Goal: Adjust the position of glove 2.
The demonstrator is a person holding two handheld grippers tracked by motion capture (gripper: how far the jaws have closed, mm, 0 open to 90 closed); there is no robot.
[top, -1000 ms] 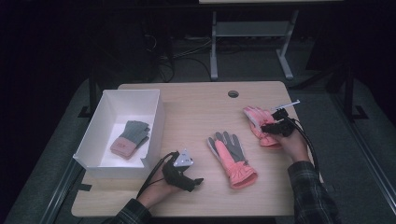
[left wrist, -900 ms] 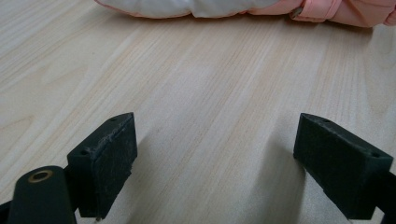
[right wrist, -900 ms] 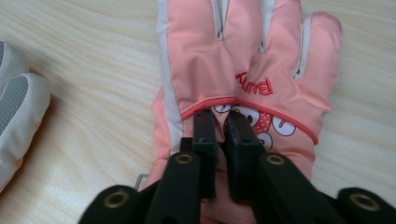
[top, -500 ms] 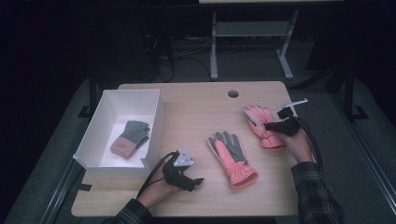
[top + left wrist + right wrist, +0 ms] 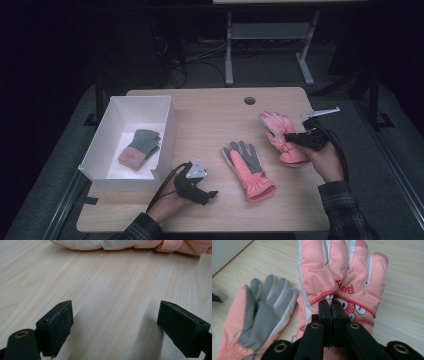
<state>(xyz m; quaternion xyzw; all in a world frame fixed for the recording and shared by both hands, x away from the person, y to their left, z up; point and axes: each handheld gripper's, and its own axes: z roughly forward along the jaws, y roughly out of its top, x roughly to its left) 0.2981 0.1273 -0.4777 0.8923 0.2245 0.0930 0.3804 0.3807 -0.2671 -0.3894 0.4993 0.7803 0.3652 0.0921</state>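
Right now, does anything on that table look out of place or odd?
Nothing damaged or spilled. The two pink gloves simply lie differently: one rests grey palm up mid-table, the other back up, pinched by the right tool. A grey knit glove sits in the white box.

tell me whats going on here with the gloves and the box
A person at a wooden table works a gripper in each hand. The right gripper is shut on the back of a pink glove and holds it at the right side of the table. The left gripper rests near the front edge with its jaws open and nothing between them. A second pink glove lies palm up, grey side showing, mid-table. A grey and pink knit glove already lies in the white box at the left.
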